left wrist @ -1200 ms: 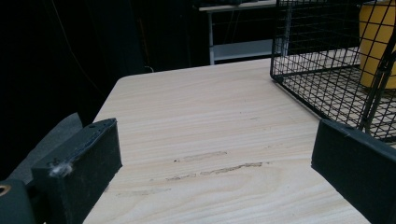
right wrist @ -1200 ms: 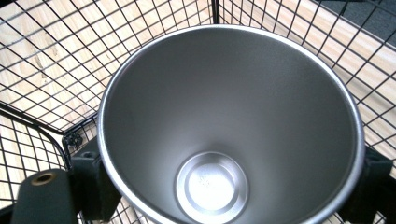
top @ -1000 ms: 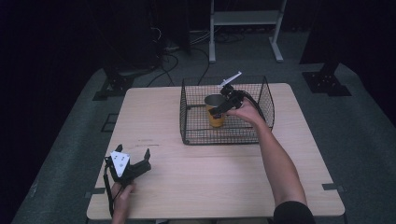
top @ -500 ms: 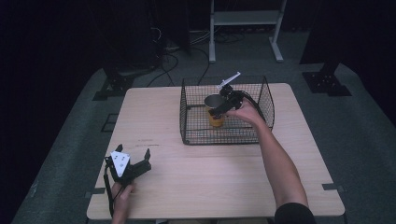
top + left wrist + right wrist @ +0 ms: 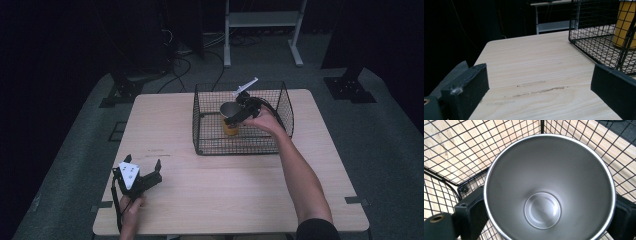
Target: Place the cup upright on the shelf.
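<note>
A yellow cup [image 5: 230, 128] with a steel inside stands upright in the black wire basket [image 5: 200, 131] at the table's far middle. My right gripper [image 5: 231, 116] reaches into the basket from the right and is shut on the cup's rim area, one jaw on each side. From above, the right gripper view looks straight into the empty cup [image 5: 547, 182], with my right gripper [image 5: 547, 216] pressing both walls. My left gripper [image 5: 143, 163] rests open on the table near the front left corner. In the left gripper view, my left gripper [image 5: 540, 92] holds nothing, and the cup [image 5: 624, 25] shows behind the basket [image 5: 594, 30] mesh.
The pale wooden table [image 5: 225, 190] has bare room between the basket and the front edge. A white shelf frame [image 5: 262, 20] and cables lie on the dark floor beyond the far edge.
</note>
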{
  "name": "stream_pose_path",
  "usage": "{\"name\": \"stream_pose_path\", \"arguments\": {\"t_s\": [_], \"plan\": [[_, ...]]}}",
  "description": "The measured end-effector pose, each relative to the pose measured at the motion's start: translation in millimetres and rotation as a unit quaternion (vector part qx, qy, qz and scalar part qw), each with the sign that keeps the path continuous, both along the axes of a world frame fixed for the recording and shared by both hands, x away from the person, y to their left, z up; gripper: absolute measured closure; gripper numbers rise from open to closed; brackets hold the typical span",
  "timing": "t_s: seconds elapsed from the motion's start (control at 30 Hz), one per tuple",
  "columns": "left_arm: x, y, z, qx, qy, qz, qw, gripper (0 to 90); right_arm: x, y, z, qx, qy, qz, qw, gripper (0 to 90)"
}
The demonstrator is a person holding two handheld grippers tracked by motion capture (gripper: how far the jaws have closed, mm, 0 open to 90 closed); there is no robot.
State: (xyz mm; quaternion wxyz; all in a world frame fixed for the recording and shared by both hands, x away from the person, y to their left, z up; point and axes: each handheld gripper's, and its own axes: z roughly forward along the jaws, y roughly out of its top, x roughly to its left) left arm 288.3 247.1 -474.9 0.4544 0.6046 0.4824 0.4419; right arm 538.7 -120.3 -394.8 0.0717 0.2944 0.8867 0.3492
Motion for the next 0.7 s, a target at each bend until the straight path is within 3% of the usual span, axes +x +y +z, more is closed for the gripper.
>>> {"name": "stream_pose_path", "arguments": {"t_s": [0.23, 0.7], "plan": [[0.1, -0.3, 0.0, 0.002, 0.001, -0.001, 1.0000, 0.8, -2.9, -3.5, 8.6, 0.012, -0.009, -0.005, 0.9999, 2.3], [0.1, -0.3, -0.2, 0.002, 0.002, -0.002, 1.0000, 0.8, -6.8, -13.3, 28.0, 0.044, -0.030, -0.024, 0.9983, 1.9]]}}
